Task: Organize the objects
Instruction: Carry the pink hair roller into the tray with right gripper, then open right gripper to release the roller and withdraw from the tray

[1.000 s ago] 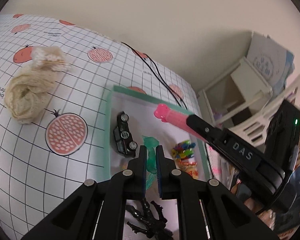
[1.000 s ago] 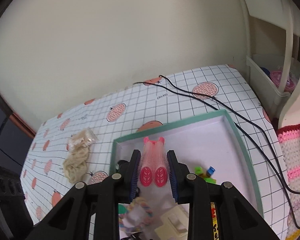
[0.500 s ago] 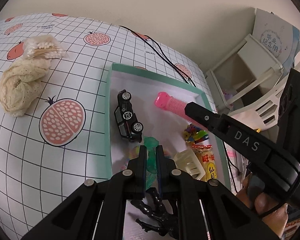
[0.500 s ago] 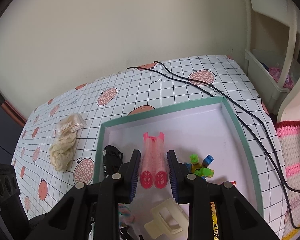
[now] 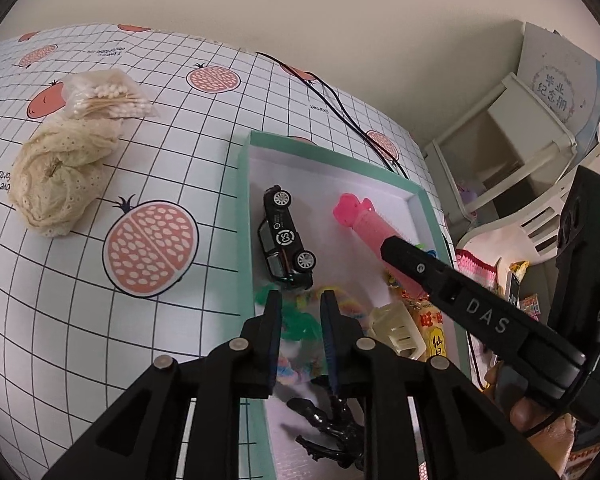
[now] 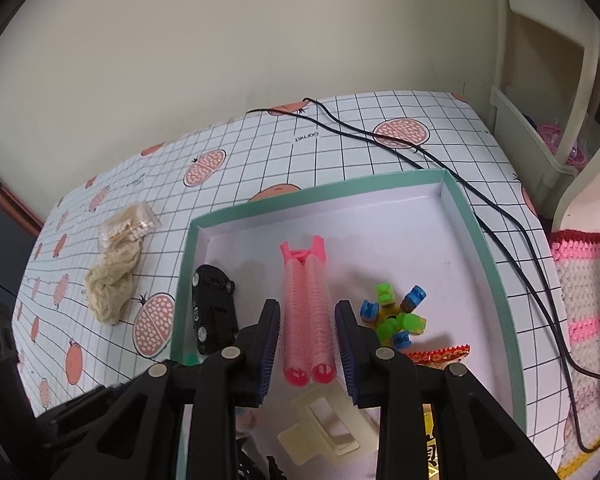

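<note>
Pink hair roller lies between parted right tongs.

A plain cream wall rises behind the table, whose grid-patterned cloth with pomegranate prints spreads ahead and left of the fingers. Off to their right stands a white shelf unit, with a pink-and-white crocheted cover lower down.

pink double hair roller lies flat in teal-rimmed box, w/ black toy car beside.
</note>
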Available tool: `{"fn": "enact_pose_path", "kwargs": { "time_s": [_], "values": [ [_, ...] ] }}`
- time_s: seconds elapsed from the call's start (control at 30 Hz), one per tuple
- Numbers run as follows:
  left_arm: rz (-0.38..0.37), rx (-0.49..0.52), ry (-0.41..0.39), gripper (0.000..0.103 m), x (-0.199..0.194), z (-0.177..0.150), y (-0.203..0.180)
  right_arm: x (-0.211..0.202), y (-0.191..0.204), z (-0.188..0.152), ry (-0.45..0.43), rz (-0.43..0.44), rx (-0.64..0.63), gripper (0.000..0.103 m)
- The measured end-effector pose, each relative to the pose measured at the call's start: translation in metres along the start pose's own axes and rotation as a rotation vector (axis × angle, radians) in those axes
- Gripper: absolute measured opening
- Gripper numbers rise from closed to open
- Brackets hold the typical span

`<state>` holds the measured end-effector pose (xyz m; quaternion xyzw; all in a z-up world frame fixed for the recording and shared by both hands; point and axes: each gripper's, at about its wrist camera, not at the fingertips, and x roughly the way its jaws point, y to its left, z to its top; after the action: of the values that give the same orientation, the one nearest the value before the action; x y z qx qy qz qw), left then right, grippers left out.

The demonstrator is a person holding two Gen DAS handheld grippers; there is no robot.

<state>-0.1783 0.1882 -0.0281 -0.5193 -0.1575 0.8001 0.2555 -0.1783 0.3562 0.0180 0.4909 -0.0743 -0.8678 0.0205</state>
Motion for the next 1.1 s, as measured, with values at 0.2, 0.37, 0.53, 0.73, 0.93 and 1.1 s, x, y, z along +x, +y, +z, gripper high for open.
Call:
{"fn": "enact_pose_path", "kwargs": {
  "time_s": [0.2,0.37,0.53,0.73,0.93,1.1],
  "values": [
    [-0.005,-0.001,-0.001,0.031,-0.003,0.002,0.001,0.001,0.001,-0.001,0.012,-0.025,-0.010,0.041],
    [-0.014,0.006,-0.014,0.033,-0.007,0.005,0.001,-0.001,0.005,0.001,0.001,-0.026,-0.017,0.041],
    [0.016,0.021,-0.058,0.034,-0.016,0.009,0.002,-0.005,0.012,0.002,-0.019,-0.027,-0.036,0.041],
    [0.096,0.014,-0.104,0.049,-0.024,0.015,0.012,-0.004,0.016,0.002,-0.026,-0.027,-0.042,0.041],
    [0.176,-0.012,-0.105,0.063,-0.022,0.018,0.024,-0.004,0.017,0.002,-0.034,-0.031,-0.040,0.054],
    [0.221,-0.019,-0.093,0.070,-0.020,0.017,0.031,-0.003,0.020,0.002,-0.037,-0.037,-0.054,0.063]
  ]
}}
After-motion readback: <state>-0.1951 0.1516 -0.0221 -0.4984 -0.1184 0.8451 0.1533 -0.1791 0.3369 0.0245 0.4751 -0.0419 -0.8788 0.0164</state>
